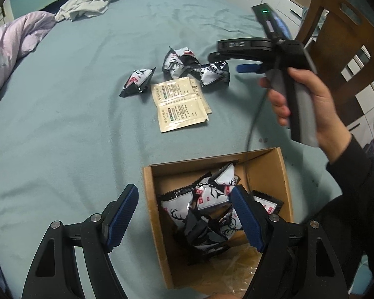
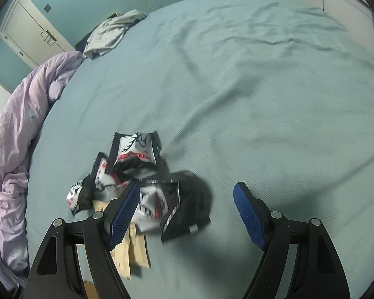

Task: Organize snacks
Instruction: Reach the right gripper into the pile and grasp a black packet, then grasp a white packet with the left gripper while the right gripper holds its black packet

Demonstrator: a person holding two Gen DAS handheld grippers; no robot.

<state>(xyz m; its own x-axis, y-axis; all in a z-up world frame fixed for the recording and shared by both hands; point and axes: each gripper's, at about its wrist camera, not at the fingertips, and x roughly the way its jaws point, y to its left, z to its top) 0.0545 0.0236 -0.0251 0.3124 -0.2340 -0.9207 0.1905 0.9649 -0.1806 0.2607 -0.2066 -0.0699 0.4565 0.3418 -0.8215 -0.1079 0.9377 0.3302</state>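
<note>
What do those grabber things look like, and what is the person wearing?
Each grabber is black, with two fingers tipped in bumpy blue pads and round silver bolts. The right gripper has a grey handle, white lettering on top, a small green light and a black cable hanging down. The hand comes out of a black sleeve.

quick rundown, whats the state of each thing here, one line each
brown cardboard box: open, partly filled with packets
black-and-white snack packets in the box: piled loosely
black-and-white snack packets on the teal bedsheet: three, outside the box
beige paper sachets: flat, overlapping
left tongs: open, empty, over the box
right tongs: open, empty, above the loose packets
lilac quilt: bunched up
</note>
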